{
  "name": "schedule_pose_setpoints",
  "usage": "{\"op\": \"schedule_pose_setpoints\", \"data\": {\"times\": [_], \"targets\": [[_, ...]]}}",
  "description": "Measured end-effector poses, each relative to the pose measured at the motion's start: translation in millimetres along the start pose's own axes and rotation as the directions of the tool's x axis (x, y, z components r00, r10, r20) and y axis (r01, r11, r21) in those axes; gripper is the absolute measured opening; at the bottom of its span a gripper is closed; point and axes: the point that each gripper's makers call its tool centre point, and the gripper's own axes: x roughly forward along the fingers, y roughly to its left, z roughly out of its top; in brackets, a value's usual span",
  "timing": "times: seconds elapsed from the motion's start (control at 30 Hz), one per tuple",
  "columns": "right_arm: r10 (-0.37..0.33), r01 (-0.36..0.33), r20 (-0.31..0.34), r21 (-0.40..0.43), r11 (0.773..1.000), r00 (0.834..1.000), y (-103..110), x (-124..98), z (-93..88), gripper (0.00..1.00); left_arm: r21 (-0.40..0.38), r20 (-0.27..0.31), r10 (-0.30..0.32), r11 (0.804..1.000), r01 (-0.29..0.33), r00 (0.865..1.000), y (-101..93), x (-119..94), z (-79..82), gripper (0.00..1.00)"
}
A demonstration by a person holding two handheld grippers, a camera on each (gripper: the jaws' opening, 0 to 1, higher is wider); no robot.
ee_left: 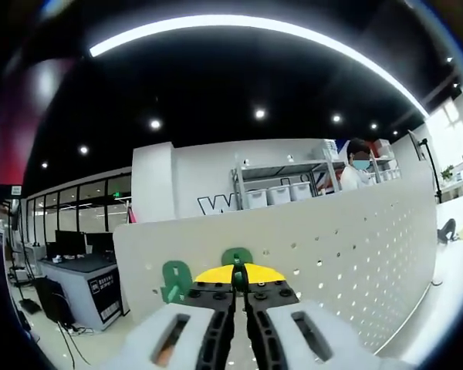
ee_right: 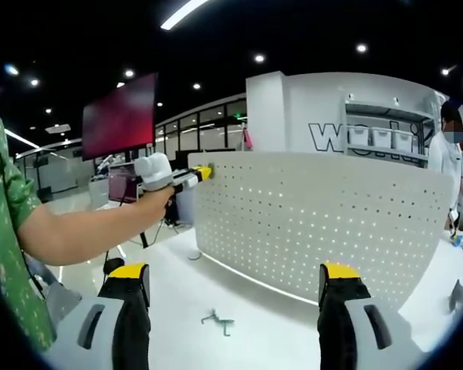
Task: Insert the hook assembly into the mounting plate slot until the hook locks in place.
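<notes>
White pegboard [ee_right: 324, 223] stands upright; the left gripper [ee_left: 239, 284], jaws closed at its top edge, is nearer than the wide-open right gripper [ee_right: 235, 289], while a metal hook [ee_right: 217, 320] lies on the table below.

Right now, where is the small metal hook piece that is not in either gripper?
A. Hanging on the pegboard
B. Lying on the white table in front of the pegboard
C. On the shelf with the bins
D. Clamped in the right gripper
B: in the right gripper view the metal hook piece lies flat on the white table, short of the pegboard and between the open right gripper's jaws.
</notes>
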Motion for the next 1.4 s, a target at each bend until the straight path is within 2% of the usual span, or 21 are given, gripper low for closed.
{"op": "schedule_pose_setpoints", "data": {"times": [0.23,0.43,0.5,0.77,0.9,0.97,1.03,1.17,1.4], "targets": [[0.003,-0.003,-0.005,0.003,1.0,1.0,0.5,1.5,-2.6,0.92,0.033,-0.002,-0.001,0.999,0.001,1.0,-0.5,2.0,-0.8,0.03],[-0.001,0.001,-0.009,0.006,1.0,1.0,-0.9,1.5,-3.8,0.92,0.121,-0.011,0.005,0.993,-0.004,1.0,-3.0,3.5,-0.9,0.03],[-0.002,0.002,-0.009,0.006,1.0,1.0,-1.2,1.5,-3.8,0.92,0.201,-0.013,0.012,0.979,-0.01,1.0,-3.8,4.1,-0.2,0.03],[-0.009,0.009,-0.013,0.006,1.0,1.0,-3.4,-0.3,-5.3,0.92,0.141,0.001,0.014,0.99,-0.014,1.0,-2.8,4.3,-3.4,0.03],[-0.01,0.011,-0.013,0.007,1.0,1.0,-3.9,0.2,-5.7,0.92,0.003,0.023,-0.003,1.0,0.003,1.0,-1.3,4.6,-4.1,0.04],[-0.008,0.008,-0.013,0.006,1.0,1.0,-2.9,0.9,-5.8,0.92,0.024,0.018,0.001,1.0,-0.001,1.0,-0.9,3.7,-3.9,0.04],[-0.006,0.006,-0.012,0.006,1.0,1.0,-1.8,1.4,-5.6,0.92,-0.022,0.022,0.003,1.0,-0.003,1.0,-0.9,2.2,-4.1,0.04],[-0.005,0.005,-0.013,0.004,1.0,1.0,-1.1,1.1,-5.4,0.92,0.003,0.011,0.005,1.0,-0.005,1.0,-1.0,1.5,-3.6,0.04],[-0.009,0.009,-0.012,0.002,1.0,1.0,-1.9,-1.7,-5.2,0.92,-0.004,-0.019,0.01,1.0,-0.01,1.0,-1.8,0.5,-4.7,0.05]]}}
